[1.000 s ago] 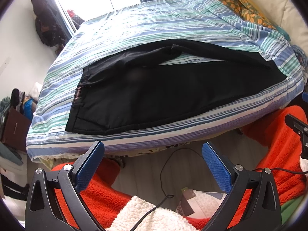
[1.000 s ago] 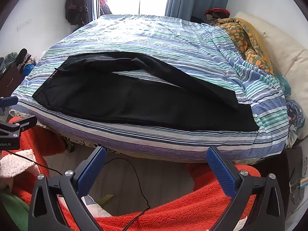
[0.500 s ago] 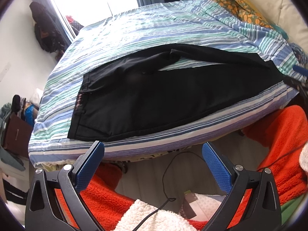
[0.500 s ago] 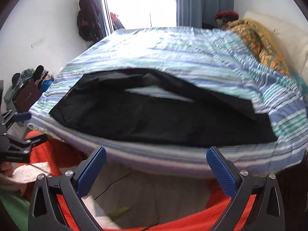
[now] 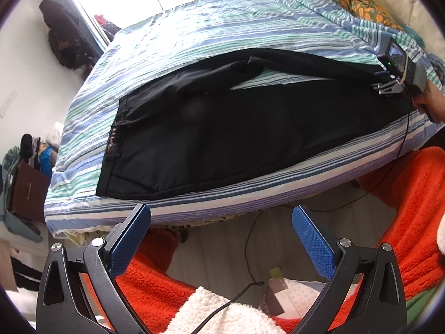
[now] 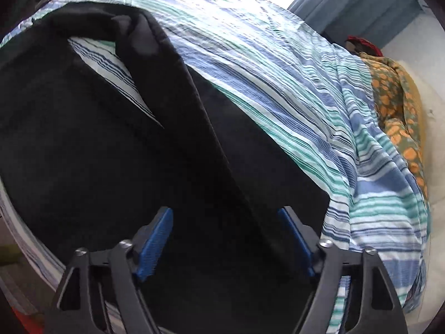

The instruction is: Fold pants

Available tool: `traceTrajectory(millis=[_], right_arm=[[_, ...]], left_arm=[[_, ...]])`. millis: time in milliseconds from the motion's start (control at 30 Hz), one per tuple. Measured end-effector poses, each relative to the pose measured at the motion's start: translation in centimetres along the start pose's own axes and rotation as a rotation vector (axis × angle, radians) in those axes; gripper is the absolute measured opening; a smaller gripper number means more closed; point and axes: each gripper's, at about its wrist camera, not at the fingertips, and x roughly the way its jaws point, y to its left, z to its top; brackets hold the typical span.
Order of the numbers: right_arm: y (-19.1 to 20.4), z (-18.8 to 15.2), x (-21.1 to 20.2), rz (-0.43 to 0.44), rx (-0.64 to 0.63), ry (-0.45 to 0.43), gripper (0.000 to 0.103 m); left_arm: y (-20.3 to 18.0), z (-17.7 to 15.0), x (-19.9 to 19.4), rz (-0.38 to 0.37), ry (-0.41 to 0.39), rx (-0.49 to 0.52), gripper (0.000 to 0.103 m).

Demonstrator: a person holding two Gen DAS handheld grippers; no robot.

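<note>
Black pants [image 5: 236, 128] lie spread along the near edge of a bed with a striped cover [image 5: 222, 27], waistband at the left, legs running right. My left gripper [image 5: 221, 217] is open and empty, held below the bed edge near the waistband end. My right gripper [image 6: 226, 221] is open, low over the leg ends of the pants [image 6: 139, 153], with the cloth between and under its fingers. The right gripper's body also shows in the left wrist view [image 5: 397, 75] at the pants' leg end.
An orange fleece blanket [image 5: 411, 208] and white fleece [image 5: 222, 314] lie on the floor below the bed, with a black cable [image 5: 250, 250]. A patterned orange quilt [image 6: 395, 105] lies at the bed's far side. Clutter and a brown box [image 5: 25, 192] stand at left.
My right gripper has moved forward from below the bed edge onto the pants' leg ends. My left gripper has moved a little closer to the bed edge. Both stayed open.
</note>
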Motion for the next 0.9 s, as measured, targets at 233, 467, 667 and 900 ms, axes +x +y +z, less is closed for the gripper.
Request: traceTrajectory(millis=[233, 467, 667, 900], right_arm=[[-16.7, 11.6, -2.6, 0.017, 0.201, -0.009, 0.014], [-29.5, 12.5, -0.5, -0.103, 0.633, -0.070, 0.084], [-28.3, 1.6, 6.7, 0.306, 1.078, -0.109, 0.068], [-27.2, -1.5, 15.5, 0.498, 1.428, -0.168, 0.064]], left_arm=[[0.2, 1.2, 1.8, 0.024, 0.064, -0.032, 0.102], [-0.8, 1.7, 1.4, 0.055, 0.026, -0.022, 0.102], [-2.6, 2.4, 3.2, 0.031, 0.079, 0.054, 0.102], [-3.6, 3.7, 4.3, 0.071, 0.102, 0.082, 0.102]])
